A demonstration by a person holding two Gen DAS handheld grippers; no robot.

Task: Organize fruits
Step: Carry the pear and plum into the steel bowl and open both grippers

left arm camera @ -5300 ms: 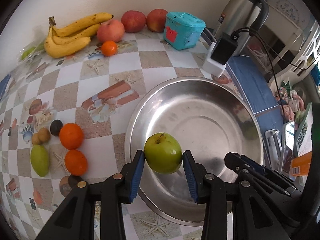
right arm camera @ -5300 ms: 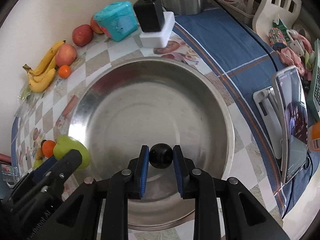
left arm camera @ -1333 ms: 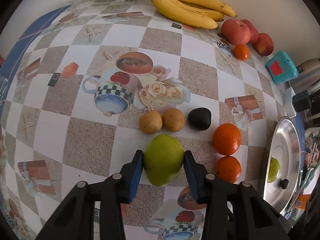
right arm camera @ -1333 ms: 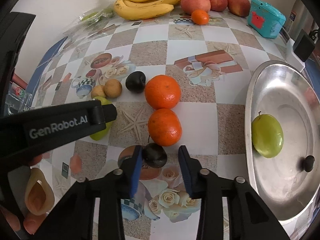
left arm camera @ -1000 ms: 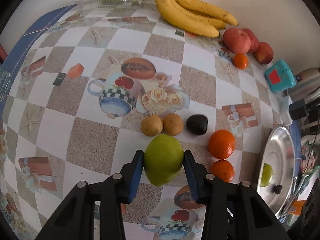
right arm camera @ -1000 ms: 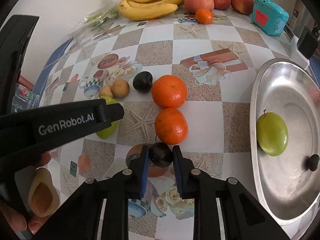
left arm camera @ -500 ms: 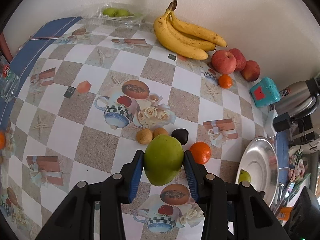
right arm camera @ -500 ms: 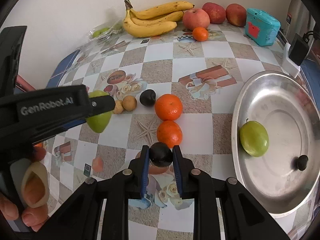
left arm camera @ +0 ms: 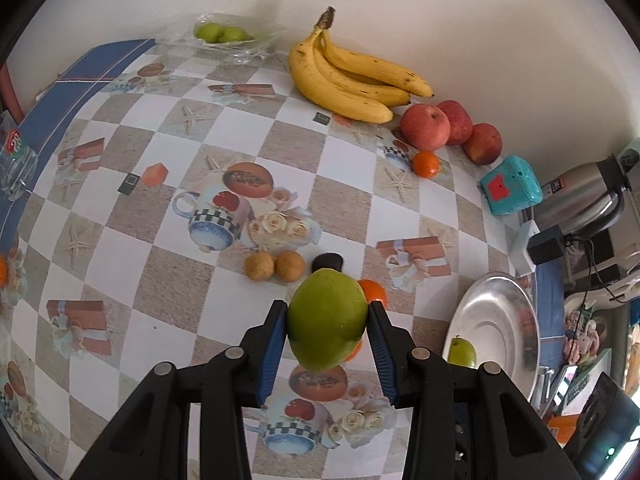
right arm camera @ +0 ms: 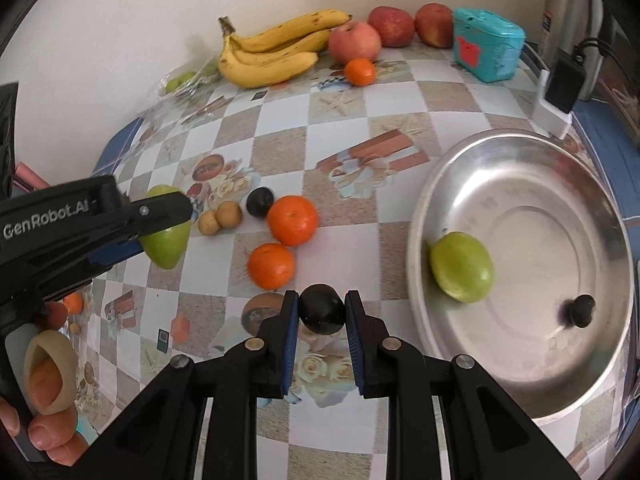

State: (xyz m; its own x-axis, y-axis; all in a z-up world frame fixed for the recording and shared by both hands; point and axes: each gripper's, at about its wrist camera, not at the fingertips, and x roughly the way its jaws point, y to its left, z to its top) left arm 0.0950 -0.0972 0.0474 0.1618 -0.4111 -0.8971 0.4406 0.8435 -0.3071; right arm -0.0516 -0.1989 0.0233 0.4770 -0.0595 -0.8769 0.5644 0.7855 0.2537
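Note:
My left gripper (left arm camera: 327,322) is shut on a green mango (left arm camera: 326,320) and holds it in the air above the table; it also shows in the right wrist view (right arm camera: 166,236). My right gripper (right arm camera: 322,316) is shut on a dark plum (right arm camera: 322,309), lifted left of the steel bowl (right arm camera: 592,200). The bowl holds a green apple (right arm camera: 461,266) and a small dark plum (right arm camera: 582,310). On the table lie two oranges (right arm camera: 292,220), a dark plum (right arm camera: 259,201) and two small brown fruits (right arm camera: 220,218).
Bananas (left arm camera: 352,80), three red apples (left arm camera: 426,126) and a small tangerine (left arm camera: 426,164) lie along the back wall. A teal box (left arm camera: 510,190), a charger (left arm camera: 546,244) and a kettle (left arm camera: 580,200) stand at the right. A clear tray with green fruit (left arm camera: 218,34) is at the back left.
Both grippers closed on their fruits and have risen higher above the table, so the view has widened. The right gripper has drifted toward the bowl.

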